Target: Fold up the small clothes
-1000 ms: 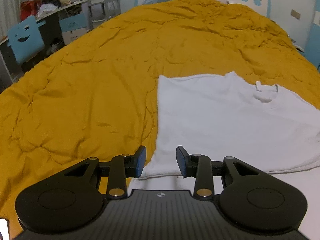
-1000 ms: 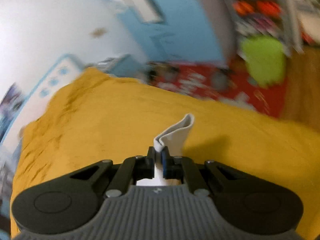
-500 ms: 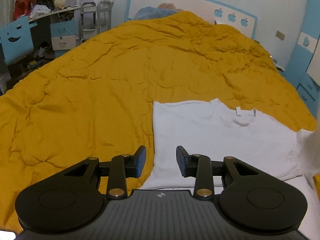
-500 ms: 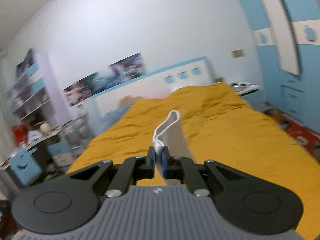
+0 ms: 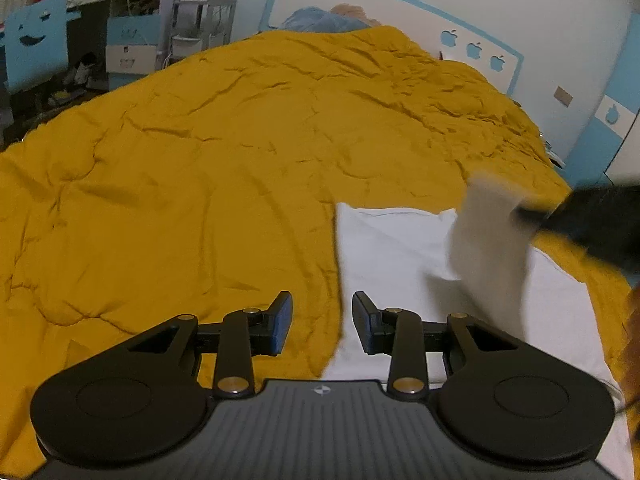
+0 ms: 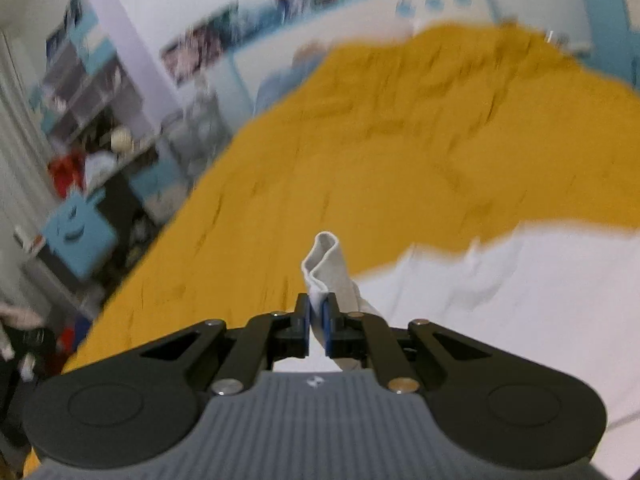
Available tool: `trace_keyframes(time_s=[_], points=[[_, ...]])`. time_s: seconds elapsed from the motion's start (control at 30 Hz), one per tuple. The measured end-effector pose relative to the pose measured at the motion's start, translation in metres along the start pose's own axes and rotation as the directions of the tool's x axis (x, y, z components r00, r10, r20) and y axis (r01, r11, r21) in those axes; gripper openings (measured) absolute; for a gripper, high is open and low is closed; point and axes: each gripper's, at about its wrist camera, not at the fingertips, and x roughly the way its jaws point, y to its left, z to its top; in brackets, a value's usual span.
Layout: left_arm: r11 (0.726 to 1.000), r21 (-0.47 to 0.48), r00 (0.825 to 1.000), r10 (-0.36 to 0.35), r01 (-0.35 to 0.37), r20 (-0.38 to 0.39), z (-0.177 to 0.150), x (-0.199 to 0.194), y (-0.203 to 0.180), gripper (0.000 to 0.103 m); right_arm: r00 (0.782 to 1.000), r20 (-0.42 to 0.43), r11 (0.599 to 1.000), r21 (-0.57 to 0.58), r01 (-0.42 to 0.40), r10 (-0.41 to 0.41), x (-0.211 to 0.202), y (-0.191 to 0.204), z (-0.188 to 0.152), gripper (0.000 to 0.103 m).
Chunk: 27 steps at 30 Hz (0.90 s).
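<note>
Our right gripper (image 6: 316,330) is clamped on a fold of the white shirt (image 5: 400,264), which lies lower right on the quilt (image 5: 200,180); the left gripper (image 5: 322,322) hangs apart, empty. The shirt looks light and limp, so we judge hems and corners the best holds.

Your left wrist camera sits just behind the left gripper (image 5: 322,322) and looks forward along its fingers, low over the yellow quilt (image 5: 208,184), toward the headboard (image 5: 400,24). Your right wrist camera rides behind the right gripper (image 6: 316,320), tilted and blurred, facing the same headboard (image 6: 360,28). Both views share the quilt, the white shirt (image 5: 400,264) ahead of the tongs, and the blue chair (image 5: 36,52) far left.
</note>
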Motion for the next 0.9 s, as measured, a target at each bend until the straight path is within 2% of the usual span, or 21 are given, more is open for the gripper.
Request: trace_keyframes(time_s=[0.1, 0.2, 0.27, 0.3, 0.33, 0.43, 0.53, 0.63, 0.77, 0.83, 0.9], points=[[0.999, -0.029, 1.000, -0.016, 0.016, -0.014, -0.001, 0.008, 0.012, 0.042, 0.994, -0.104, 1.000, 0.004, -0.031, 0.031, 0.042, 0.005, -0.037, 0.001], [0.996, -0.076, 0.998, -0.051, 0.049, -0.031, -0.003, 0.017, 0.021, 0.042, 0.979, -0.194, 0.998, 0.034, -0.061, 0.067, 0.073, 0.007, -0.064, 0.002], [0.993, -0.096, 0.997, -0.066, 0.062, -0.039, -0.005, 0.021, 0.023, 0.042, 0.964, -0.244, 0.994, 0.064, -0.090, 0.103, 0.090, 0.007, -0.074, 0.010], [0.993, -0.099, 0.997, -0.073, 0.069, -0.039, -0.006, 0.023, 0.024, 0.042, 0.958, -0.263, 0.992, 0.070, -0.102, 0.117, 0.094, 0.007, -0.076, 0.011], [0.992, -0.102, 0.996, -0.082, 0.077, -0.037, -0.006, 0.025, 0.024, 0.042, 0.953, -0.272, 0.990, 0.075, -0.120, 0.136, 0.098, 0.006, -0.079, 0.013], [0.987, -0.126, 0.994, -0.104, 0.099, -0.038, -0.006, 0.030, 0.024, 0.042, 0.946, -0.259, 0.980, 0.095, -0.176, 0.196, 0.093, 0.000, -0.076, 0.030], [0.983, -0.135, 0.990, -0.134, 0.127, -0.050, -0.006, 0.036, 0.018, 0.042, 0.946, -0.233, 0.974, 0.077, -0.214, 0.226, 0.071, -0.017, -0.062, 0.030], [0.986, -0.109, 0.989, -0.135, 0.127, -0.066, -0.010, 0.046, 0.005, 0.042, 0.968, -0.194, 0.987, 0.012, -0.160, 0.159, 0.045, -0.051, -0.047, 0.031], [0.989, -0.071, 0.986, -0.134, 0.128, -0.095, -0.019, 0.059, -0.012, 0.042, 0.990, -0.135, 0.999, -0.009, -0.040, 0.039, -0.010, -0.127, -0.039, 0.031], [0.994, -0.032, 0.987, -0.111, 0.108, -0.117, -0.023, 0.064, -0.021, 0.042, 0.994, -0.102, 0.999, -0.017, 0.039, -0.041, -0.037, -0.167, -0.041, 0.031], [0.997, 0.018, 0.989, -0.075, 0.078, -0.127, -0.027, 0.066, -0.027, 0.042, 0.987, -0.061, 0.987, -0.071, 0.143, -0.148, -0.065, -0.200, -0.045, 0.031]])
